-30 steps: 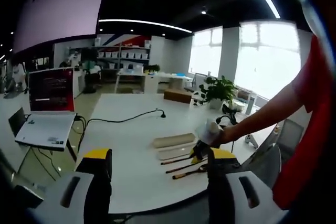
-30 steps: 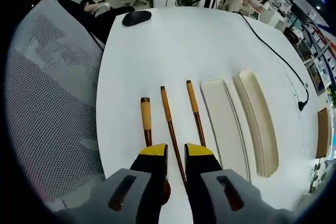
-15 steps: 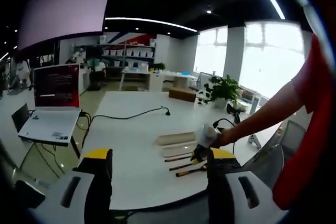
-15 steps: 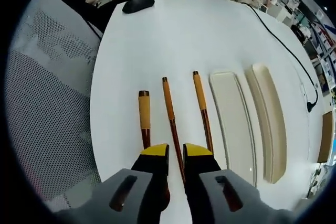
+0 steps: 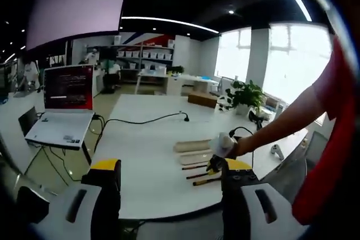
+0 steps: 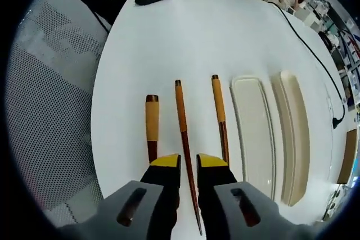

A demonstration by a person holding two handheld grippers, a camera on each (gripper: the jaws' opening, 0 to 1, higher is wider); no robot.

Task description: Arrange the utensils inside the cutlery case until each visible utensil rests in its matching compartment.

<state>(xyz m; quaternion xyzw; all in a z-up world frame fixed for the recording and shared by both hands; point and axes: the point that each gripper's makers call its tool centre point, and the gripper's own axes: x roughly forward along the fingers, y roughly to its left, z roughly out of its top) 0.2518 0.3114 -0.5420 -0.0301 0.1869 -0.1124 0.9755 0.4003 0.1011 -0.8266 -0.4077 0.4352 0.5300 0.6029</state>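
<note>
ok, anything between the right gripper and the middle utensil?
Nothing visible. The right gripper sits directly over the middle utensil, whose shaft runs between its open fingers, flanked by two other utensils.

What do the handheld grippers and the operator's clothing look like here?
The right gripper and left gripper have grey bodies with dark slots and black fingers capped in yellow. The person wears a white glove and a red sleeve.

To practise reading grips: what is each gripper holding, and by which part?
Left gripper: nothing, jaws wide apart. Right gripper: jaws flank the middle utensil's thin shaft; whether they grip it cannot be told.
</note>
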